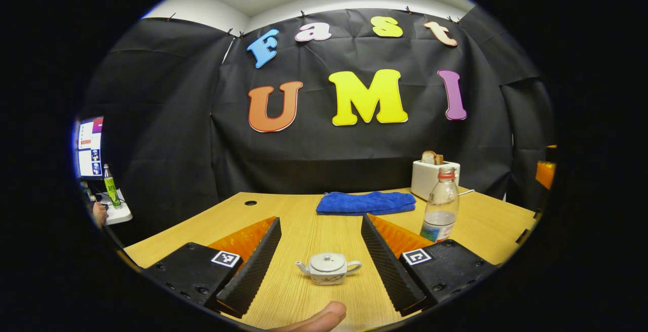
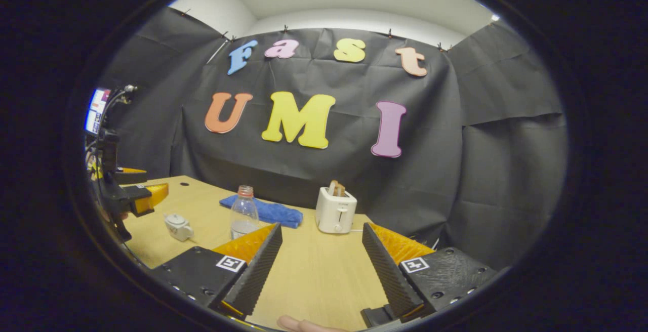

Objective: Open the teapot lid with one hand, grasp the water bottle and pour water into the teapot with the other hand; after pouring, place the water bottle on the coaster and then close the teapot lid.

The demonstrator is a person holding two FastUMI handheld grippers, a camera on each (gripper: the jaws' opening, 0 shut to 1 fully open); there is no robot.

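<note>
Left gripper view, left to right:
- Green glass bottle [image 1: 111, 186] beside a lit monitor [image 1: 90, 146], far left edge of the frame.
- Your left gripper [image 1: 324, 256], released, jaws spread wide above the light wooden table [image 1: 304, 225], lower centre.
- Small white ceramic teapot [image 1: 328, 268], lid on, standing on the table between the two fingers, lower centre, touched by neither.
- Folded blue cloth [image 1: 365, 203], centre, farther back.
- White two-slot toaster [image 1: 434, 179] with a bread slice in it, right of centre, at the table's far edge.
- Clear plastic water bottle with a red cap [image 1: 440, 204], upright, part-filled, just in front of the toaster, right of centre.

Right gripper view, left to right:
- Your left gripper [image 2: 139, 195], far left of the frame, near the teapot [image 2: 178, 226].
- Water bottle [image 2: 243, 212], left of centre, upright, in front of the blue cloth [image 2: 271, 211].
- Your right gripper [image 2: 321, 266], released, jaws wide apart, grasping nothing, lower centre.
- Toaster [image 2: 335, 210], centre.
</note>
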